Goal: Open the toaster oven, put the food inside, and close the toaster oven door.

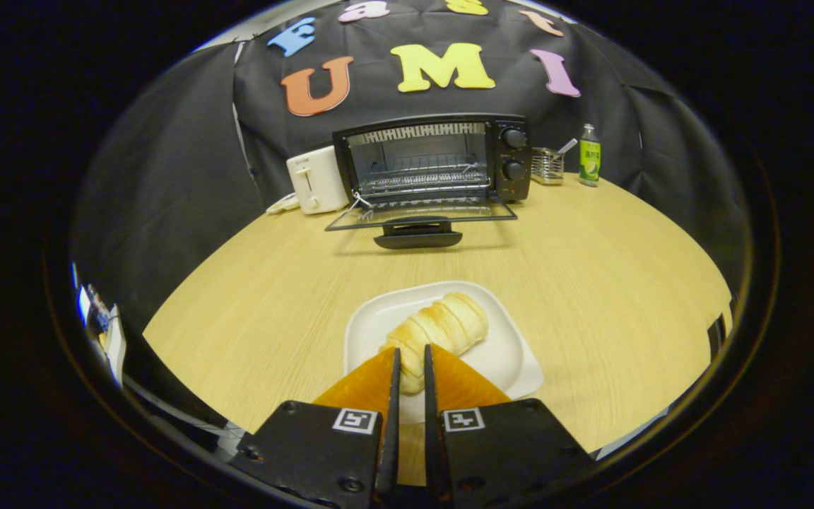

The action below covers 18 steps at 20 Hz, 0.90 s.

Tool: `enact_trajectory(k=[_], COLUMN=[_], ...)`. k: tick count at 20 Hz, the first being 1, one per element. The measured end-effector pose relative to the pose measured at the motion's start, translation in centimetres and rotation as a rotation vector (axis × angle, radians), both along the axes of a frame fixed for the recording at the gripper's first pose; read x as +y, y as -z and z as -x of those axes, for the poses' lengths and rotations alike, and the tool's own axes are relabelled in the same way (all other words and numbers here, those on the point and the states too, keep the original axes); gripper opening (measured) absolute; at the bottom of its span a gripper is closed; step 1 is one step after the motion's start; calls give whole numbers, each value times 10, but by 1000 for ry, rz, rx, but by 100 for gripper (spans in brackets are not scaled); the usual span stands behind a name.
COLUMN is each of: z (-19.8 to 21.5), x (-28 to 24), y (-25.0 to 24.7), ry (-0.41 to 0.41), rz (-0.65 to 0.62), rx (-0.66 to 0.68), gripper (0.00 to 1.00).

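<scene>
Reaching stage: oven door already down, bread not yet lifted.
Table [251,297]: light wood, carrying everything.
Toaster oven [435,162]: far side, glass door [421,212] flat; aim for the wire rack.
Plate [499,353]: white, just ahead of the claw.
Bread roll [442,322]: on the plate, near end between the fingertips.
Claw [410,360]: fingers nearly together, narrow gap; whether they press the roll, I cannot tell. Squeeze gently, lift level.

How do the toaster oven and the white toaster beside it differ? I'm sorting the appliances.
The toaster oven is black, larger, with its glass door dropped open; the white toaster is smaller with no door. Both stand on the table, far beyond the gripper, whose jaws pinch the bread roll.
</scene>
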State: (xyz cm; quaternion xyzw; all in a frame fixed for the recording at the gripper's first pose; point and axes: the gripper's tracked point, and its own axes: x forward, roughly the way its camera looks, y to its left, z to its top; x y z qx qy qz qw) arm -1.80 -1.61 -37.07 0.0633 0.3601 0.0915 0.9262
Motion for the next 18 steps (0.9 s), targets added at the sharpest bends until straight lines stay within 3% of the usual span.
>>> enact_trajectory(k=[5, 8, 15, 18], z=[-7, -7, -8, -8], x=[-2, -12, -13, -9], y=[-29, -21, 7, 19], ry=[-1, 11, 54, 58], rz=[3, 85, 115, 91], rx=[-92, -78, 4, 56], gripper=[18, 16, 82, 82])
